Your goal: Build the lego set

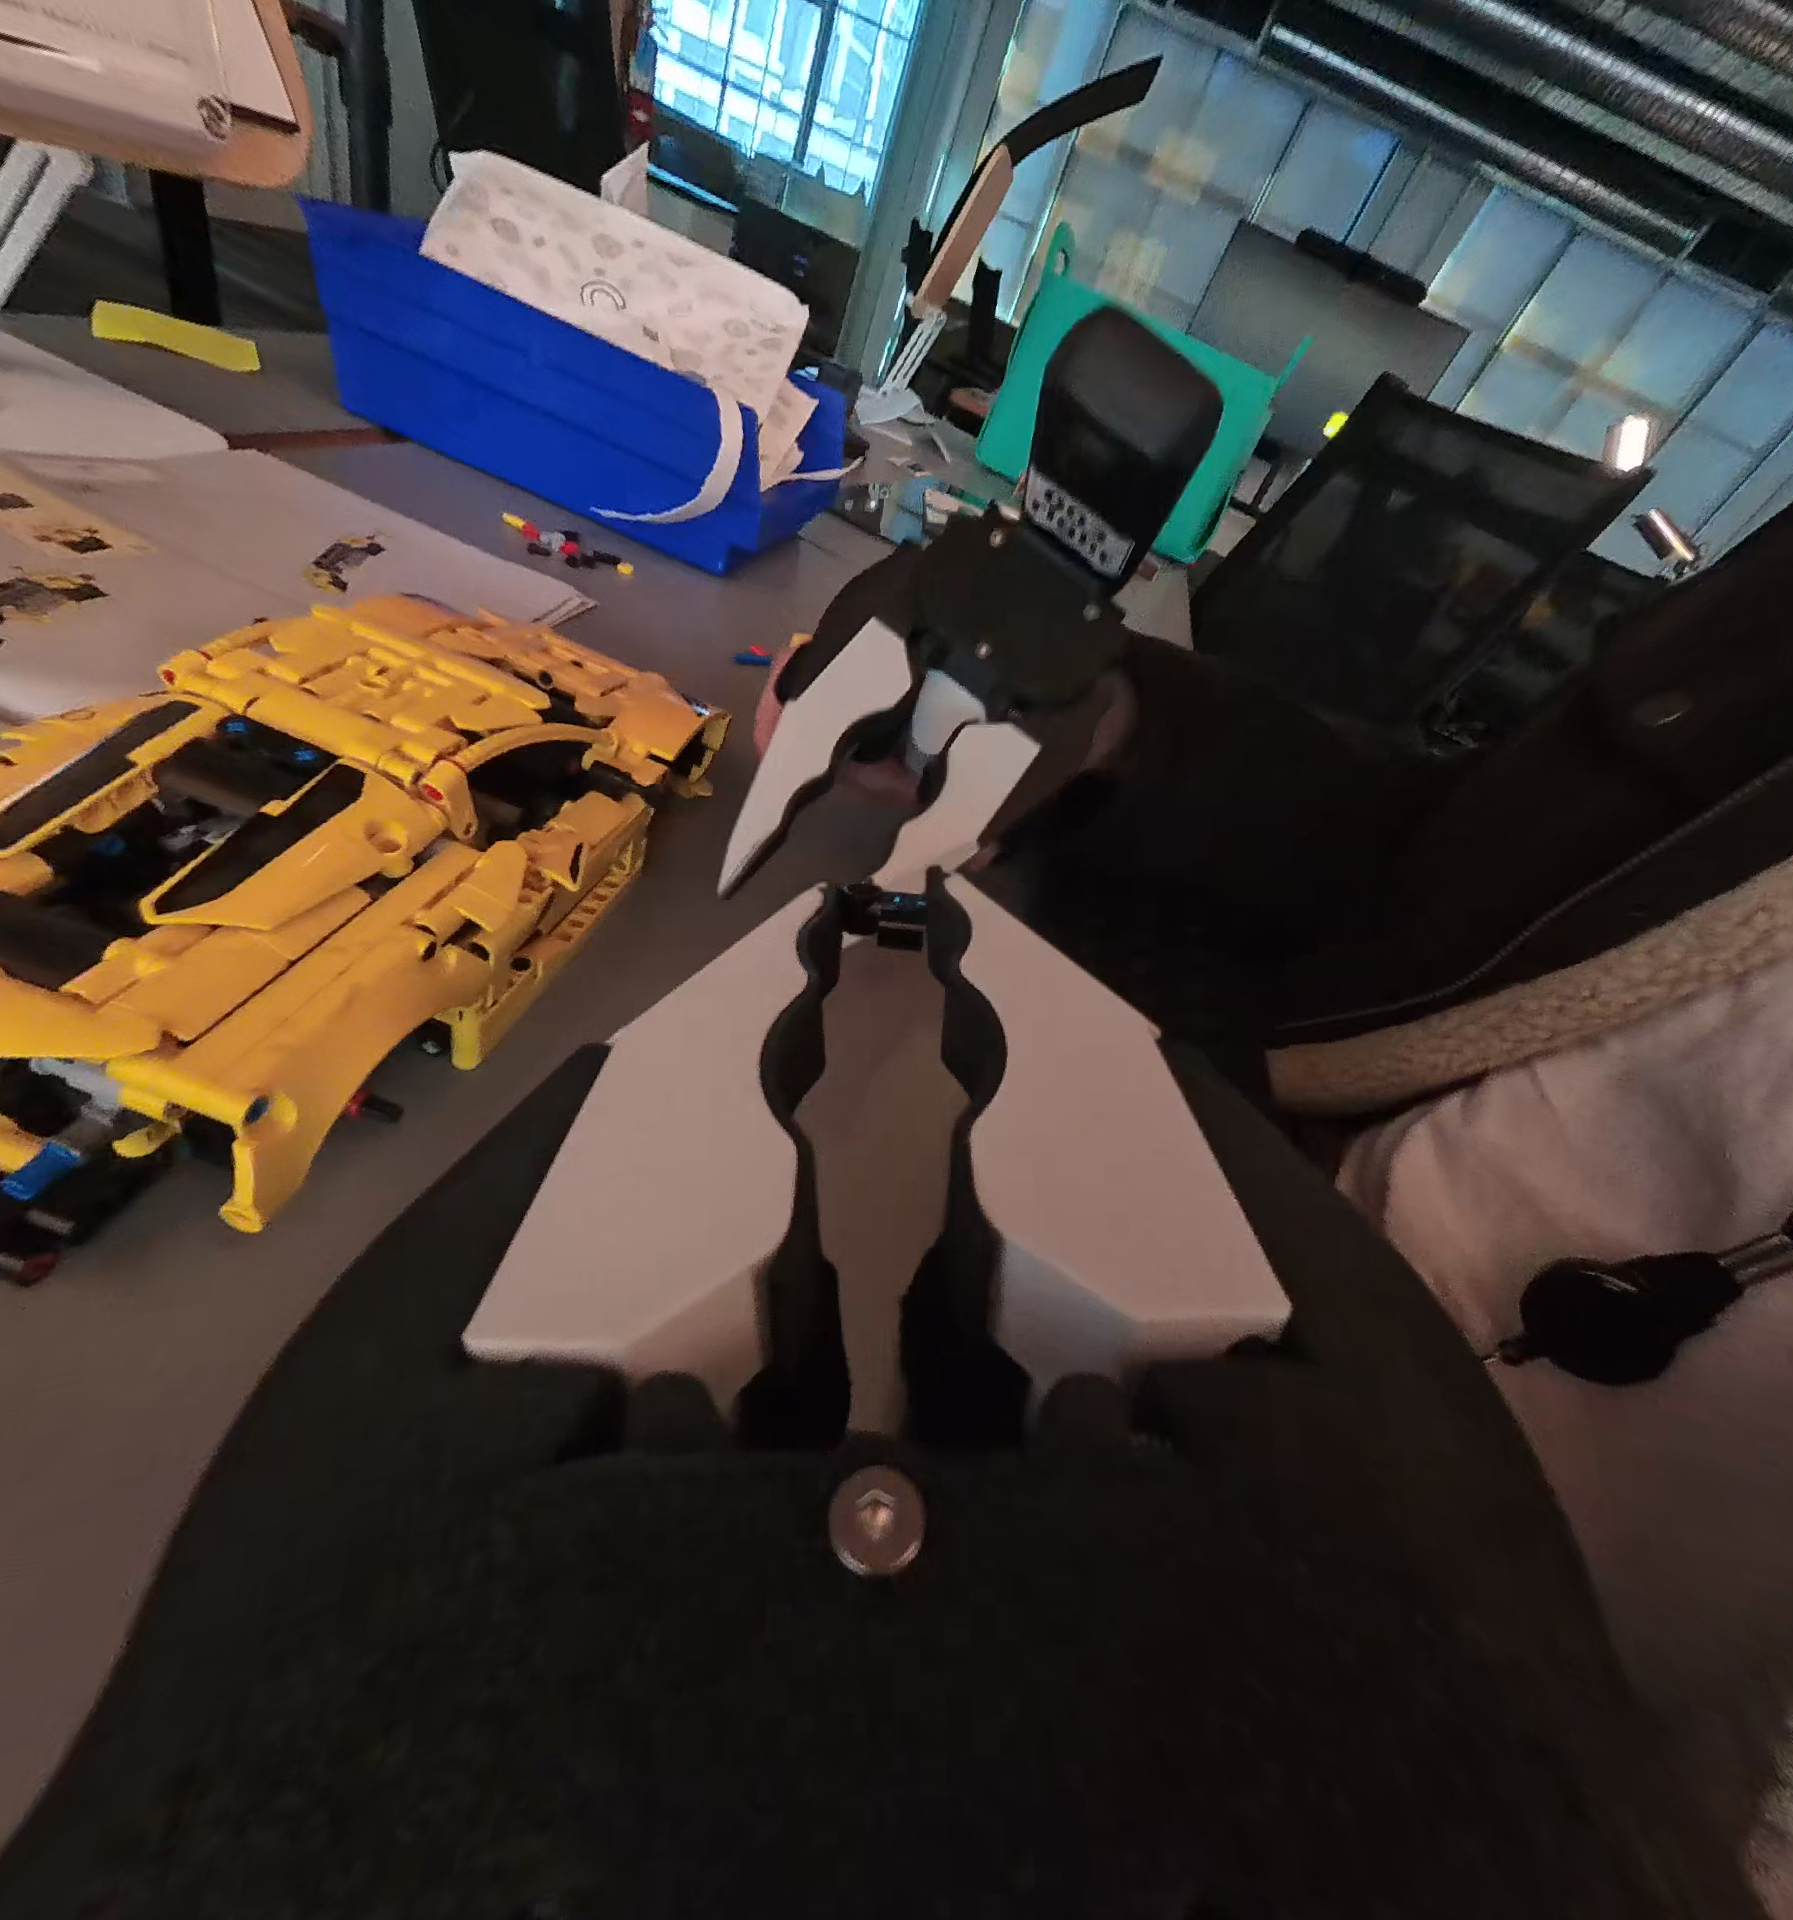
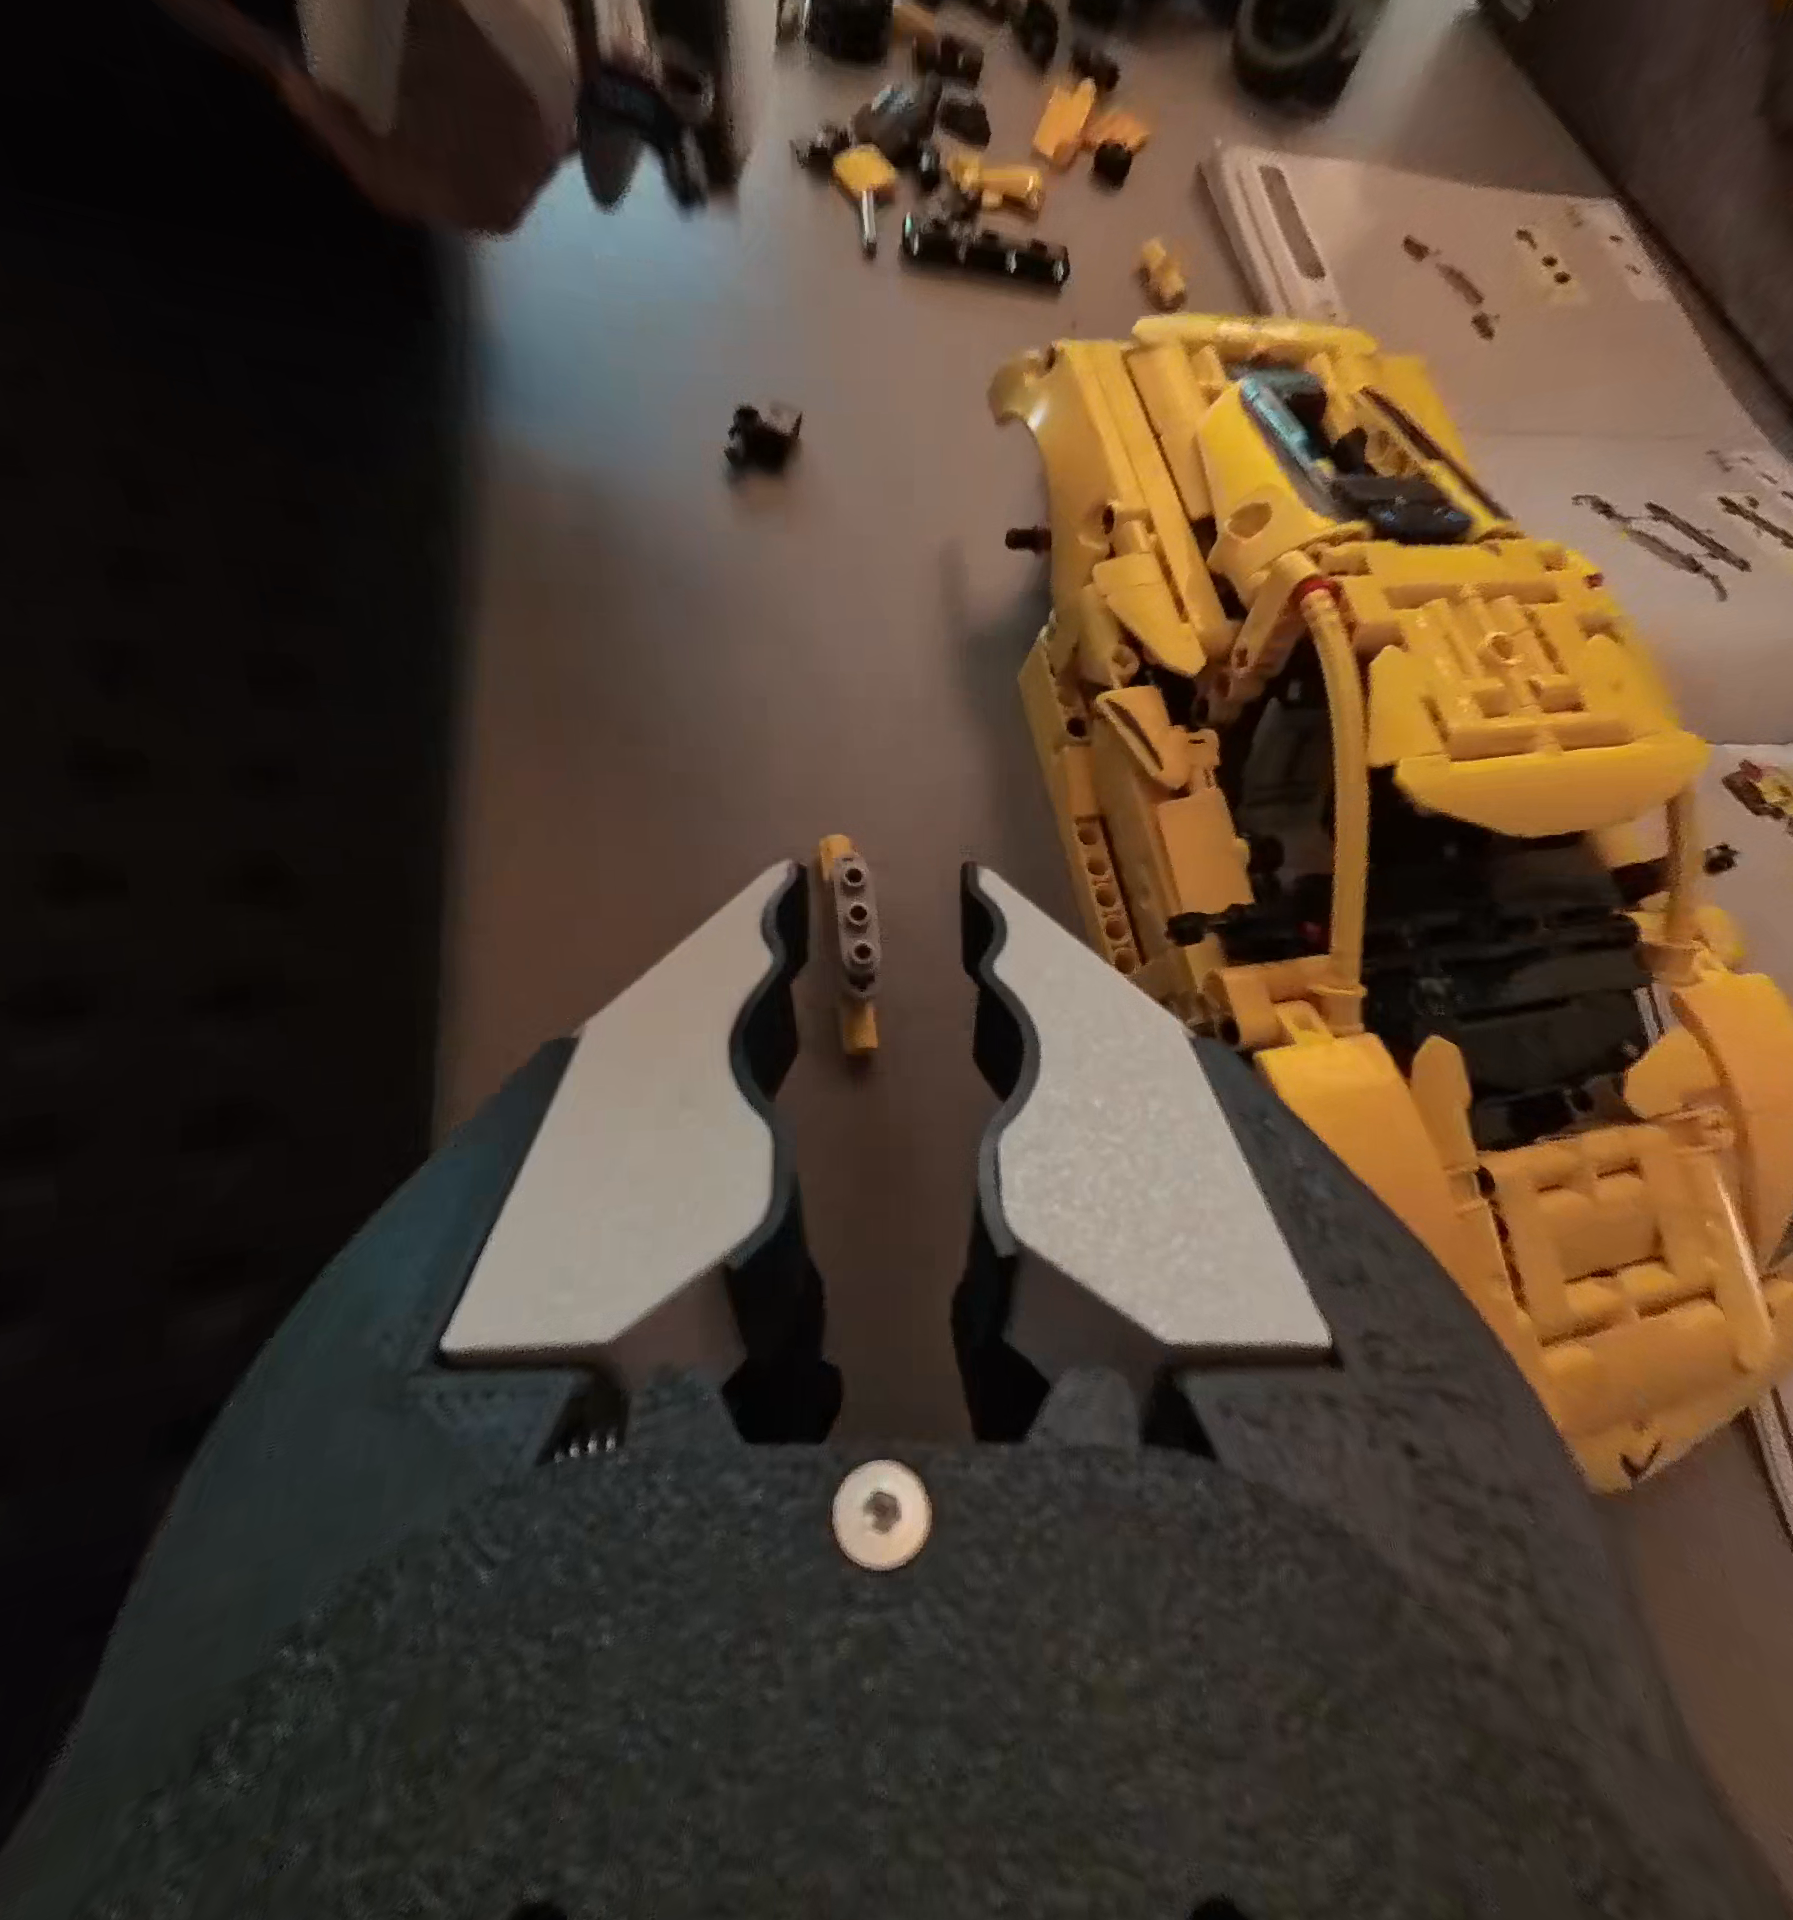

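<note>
Fingertips of your left gripper [image 1: 884,902] are pinched on a small black piece [image 1: 887,916] with a blue spot, held in the air above the near edge of the table [image 1: 248,1455]. Just beyond it, in the left wrist view, your right gripper [image 1: 850,873] faces back toward you with its fingers spread and nothing between them. To the left, the yellow car [image 1: 289,831] lies on the table, partly built, its black insides showing. Farther left the open manual [image 1: 196,551] lies flat, and behind it sits a blue bin [image 1: 518,395] with white paper in it; a few loose pins [image 1: 570,545] are scattered in front of the bin. In the right wrist view, your right gripper [image 2: 884,883] has its fingers apart, pointing down at the table [image 2: 663,675]. A short grey beam [image 2: 854,930] on a yellow axle lies on the table between the fingertips, closer to the left one; whether either tip touches it cannot be told. The car [image 2: 1391,883] lies to the right, near the right finger. At the far side sits a heap of parts [image 2: 975,156], yellow and black, with one black part [image 2: 762,431] alone nearer you. The manual [image 2: 1494,312] lies far right, beyond the car.
</note>
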